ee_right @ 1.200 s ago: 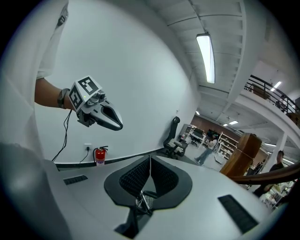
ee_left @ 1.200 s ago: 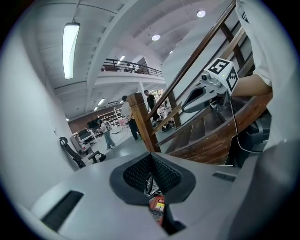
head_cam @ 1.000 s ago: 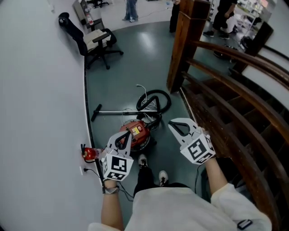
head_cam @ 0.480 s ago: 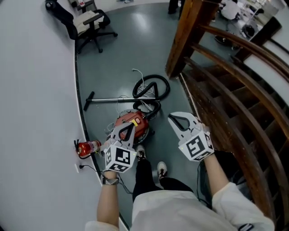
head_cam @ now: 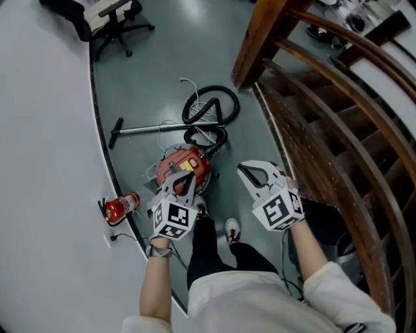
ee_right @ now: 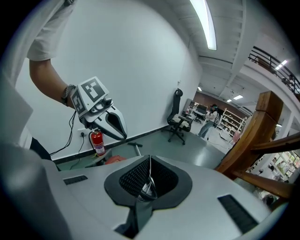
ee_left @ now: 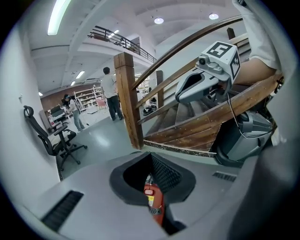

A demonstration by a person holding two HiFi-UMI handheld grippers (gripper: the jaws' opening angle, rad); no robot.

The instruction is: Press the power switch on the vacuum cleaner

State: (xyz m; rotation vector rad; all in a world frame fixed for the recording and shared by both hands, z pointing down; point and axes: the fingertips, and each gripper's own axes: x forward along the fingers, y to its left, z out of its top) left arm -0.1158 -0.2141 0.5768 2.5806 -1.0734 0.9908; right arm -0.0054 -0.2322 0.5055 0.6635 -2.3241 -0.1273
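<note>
The red vacuum cleaner (head_cam: pixel 184 168) lies on the grey floor, its black hose (head_cam: pixel 209 107) coiled behind it and its wand (head_cam: pixel 153 128) stretched to the left. My left gripper (head_cam: pixel 186 179) is shut and empty, its tip over the vacuum's near edge in the head view. In the left gripper view a strip of the red body (ee_left: pixel 153 205) with a red button shows in the gap under the shut jaws. My right gripper (head_cam: pixel 246 172) hangs shut and empty to the right of the vacuum, over bare floor. Its pads (ee_right: pixel 140 180) meet in a line.
A red fire extinguisher (head_cam: pixel 121 207) lies by the curved white wall (head_cam: pixel 45 162) at the left. A wooden staircase (head_cam: pixel 325 130) with its post (head_cam: pixel 257 39) rises at the right. An office chair (head_cam: pixel 110 19) stands far back. The person's shoes (head_cam: pixel 232 229) are near the vacuum.
Both grippers have sunk towards the floor. The left one has come closer to the vacuum and now overlaps its near edge. The head view has tilted further down.
</note>
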